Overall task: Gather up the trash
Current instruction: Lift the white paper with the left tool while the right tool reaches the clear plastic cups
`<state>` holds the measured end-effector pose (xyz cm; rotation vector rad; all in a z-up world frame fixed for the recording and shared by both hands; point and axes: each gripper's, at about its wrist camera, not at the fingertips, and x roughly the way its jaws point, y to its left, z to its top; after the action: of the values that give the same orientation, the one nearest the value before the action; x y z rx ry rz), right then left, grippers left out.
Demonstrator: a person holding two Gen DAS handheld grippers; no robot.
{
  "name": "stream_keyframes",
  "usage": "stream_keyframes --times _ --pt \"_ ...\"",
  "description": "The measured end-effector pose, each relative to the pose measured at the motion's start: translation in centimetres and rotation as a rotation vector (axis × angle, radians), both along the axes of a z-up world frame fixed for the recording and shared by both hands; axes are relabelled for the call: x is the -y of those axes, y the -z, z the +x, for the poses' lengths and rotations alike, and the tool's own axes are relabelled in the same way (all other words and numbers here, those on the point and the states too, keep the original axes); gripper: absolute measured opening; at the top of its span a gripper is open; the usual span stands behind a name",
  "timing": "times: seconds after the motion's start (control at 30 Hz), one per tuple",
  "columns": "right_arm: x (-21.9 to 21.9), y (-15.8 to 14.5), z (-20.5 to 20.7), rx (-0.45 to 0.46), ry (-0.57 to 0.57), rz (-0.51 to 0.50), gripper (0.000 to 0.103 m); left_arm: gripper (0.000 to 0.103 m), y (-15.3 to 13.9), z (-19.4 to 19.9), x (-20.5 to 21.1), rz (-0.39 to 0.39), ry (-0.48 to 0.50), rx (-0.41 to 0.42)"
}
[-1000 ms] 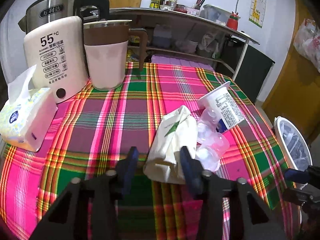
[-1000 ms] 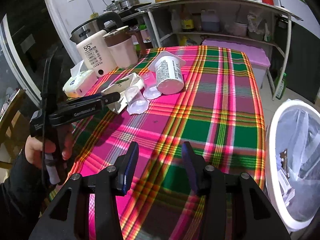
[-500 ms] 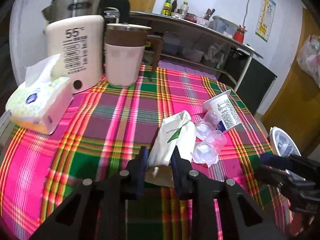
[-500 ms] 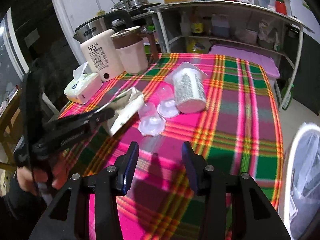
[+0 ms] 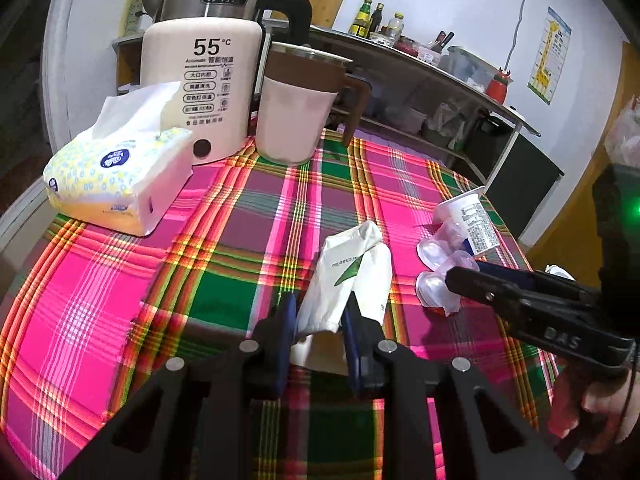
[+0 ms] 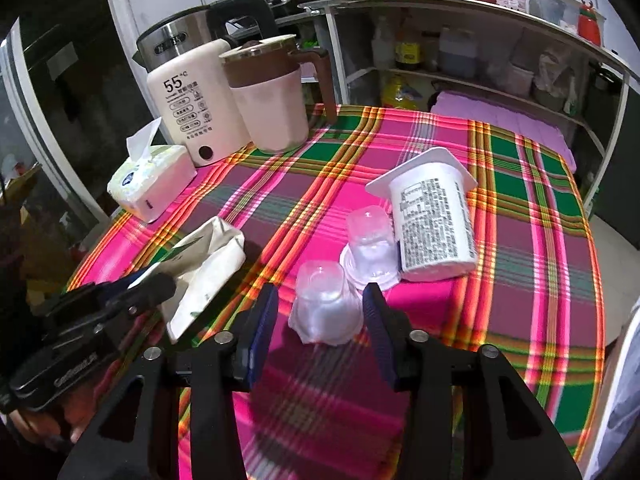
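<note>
A crumpled white pouch (image 5: 354,276) with a green leaf mark lies on the plaid tablecloth (image 5: 224,300). My left gripper (image 5: 319,320) is shut on its near end. My right gripper (image 6: 320,316) straddles a clear plastic cup (image 6: 324,306) lying on its side; the jaws are closing, with a small gap still showing at the left pad. Just beyond are a second clear cup (image 6: 370,252) and a tipped white yogurt tub (image 6: 432,224). In the left wrist view, the right gripper (image 5: 464,270) reaches in from the right to those cups (image 5: 432,292).
At the table's far left stand a cream kettle (image 5: 200,80), a pink-and-brown jug (image 5: 296,116) and a tissue pack (image 5: 116,184). A cluttered shelf unit (image 6: 480,40) runs behind the table. A white bin rim (image 6: 614,408) shows past the right table edge.
The left jaws closed onto the white pouch and the hand shifted. The right gripper travelled forward across the table to the clear cup, and its jaws narrowed around it.
</note>
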<state>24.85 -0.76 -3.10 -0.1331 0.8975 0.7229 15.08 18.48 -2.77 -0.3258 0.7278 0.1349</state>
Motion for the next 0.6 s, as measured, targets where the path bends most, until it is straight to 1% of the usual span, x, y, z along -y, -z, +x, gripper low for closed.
stream_keyframes --times 0.07,0.33,0.6 --pt "-0.3 0.1 0.0 0.011 0.000 -0.013 0.028 0.024 0.0 -0.1 0.0 0.003 0.001 0.002" --pt "0.5 -0.9 -1.2 0.030 -0.009 0.016 0.027 0.024 -0.4 -0.6 1.1 0.013 0.007 0.003" --pt "4.4 -2.3 -4.3 0.030 0.008 0.059 0.027 0.024 -1.9 -2.0 3.9 0.018 0.032 0.021"
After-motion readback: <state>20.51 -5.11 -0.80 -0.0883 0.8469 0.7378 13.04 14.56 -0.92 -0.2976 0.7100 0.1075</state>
